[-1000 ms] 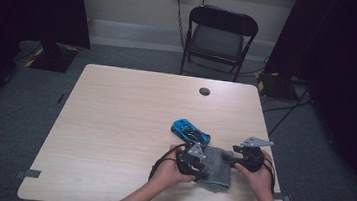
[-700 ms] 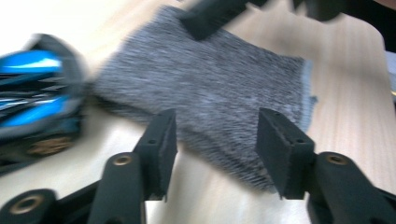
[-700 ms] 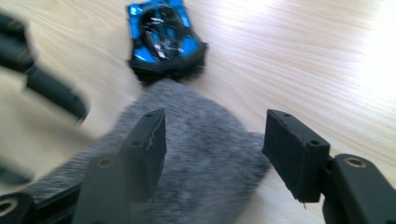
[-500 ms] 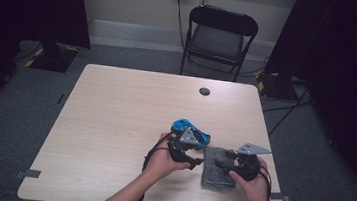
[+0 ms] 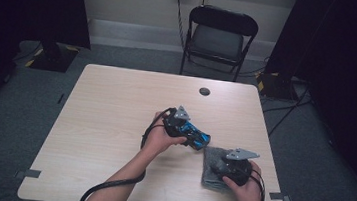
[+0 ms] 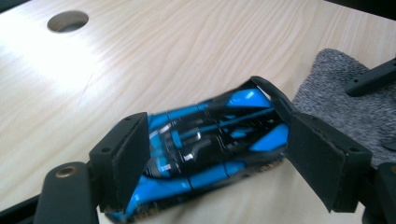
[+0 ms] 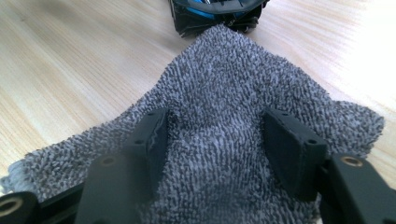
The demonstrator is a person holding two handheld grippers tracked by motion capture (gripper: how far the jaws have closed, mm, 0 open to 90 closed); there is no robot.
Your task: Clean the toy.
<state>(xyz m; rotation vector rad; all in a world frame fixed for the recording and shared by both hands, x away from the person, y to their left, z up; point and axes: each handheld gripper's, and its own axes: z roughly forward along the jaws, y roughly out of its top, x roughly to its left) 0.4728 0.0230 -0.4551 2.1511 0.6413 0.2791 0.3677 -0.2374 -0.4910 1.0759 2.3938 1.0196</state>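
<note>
Since a second ago, the left gripper [image 5: 183, 129] has been leaving the grey cloth [image 5: 216, 161] and travelling across to the blue toy car [image 5: 197, 137], and its jaws have just been opening as it goes.

Working from the biggest thing down: the wooden table [image 5: 113, 124] is carrying everything, with a small round hole [image 5: 204, 91] sitting near its far edge, well apart from the work. On the person's right side of it, the cloth [image 7: 233, 93] is lying bunched into a ridge, touching the car's near end [image 7: 215, 11]. The right gripper [image 7: 215, 154] is resting on it with its jaws partly spread and the ridge rising between them; they seem to be pinching the fabric, probably to keep it ready for wiping.

In the left gripper view, the car [image 6: 210, 144] is lying slantwise on the table between that gripper's [image 6: 217, 163] pads. One pad [image 6: 130, 154] is overlapping the car's side, but I cannot tell whether it is touching. The other pad [image 6: 322, 158] is standing clear. So the jaws are wide, likely straddling the car to grasp it.
</note>
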